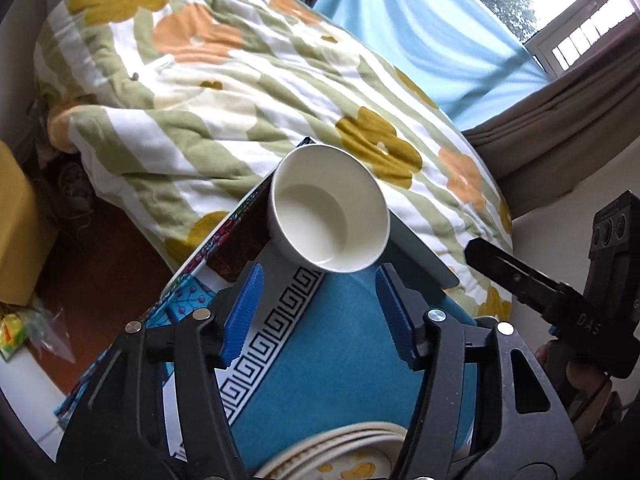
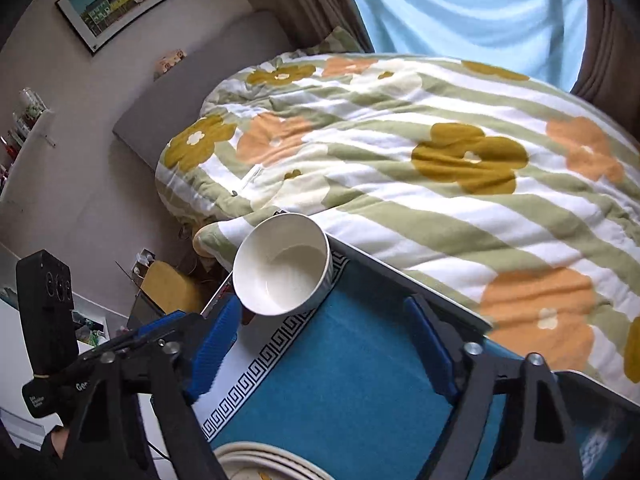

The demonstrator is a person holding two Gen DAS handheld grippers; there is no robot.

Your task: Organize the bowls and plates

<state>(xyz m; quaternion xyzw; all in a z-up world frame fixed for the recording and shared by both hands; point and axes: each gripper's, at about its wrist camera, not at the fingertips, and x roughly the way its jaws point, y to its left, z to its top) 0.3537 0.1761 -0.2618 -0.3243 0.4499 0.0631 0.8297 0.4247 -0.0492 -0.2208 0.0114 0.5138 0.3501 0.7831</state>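
Note:
A white bowl [image 1: 330, 210] stands upright and empty at the far corner of a blue mat with a Greek-key border [image 1: 344, 352]; it also shows in the right wrist view [image 2: 283, 264]. A stack of cream plates with yellow flowers [image 1: 340, 456] lies on the mat at the near edge, below both grippers, and shows in the right wrist view [image 2: 264, 462]. My left gripper [image 1: 318, 312] is open and empty, just short of the bowl. My right gripper [image 2: 320, 344] is open and empty, also just short of the bowl.
A bed with a flowered striped quilt [image 2: 420, 168] lies directly behind the table. A patterned cloth [image 1: 192, 296] hangs at the table's left edge. A yellow box [image 2: 168, 284] and clutter sit on the floor at left. Curtains [image 1: 560, 120] hang at right.

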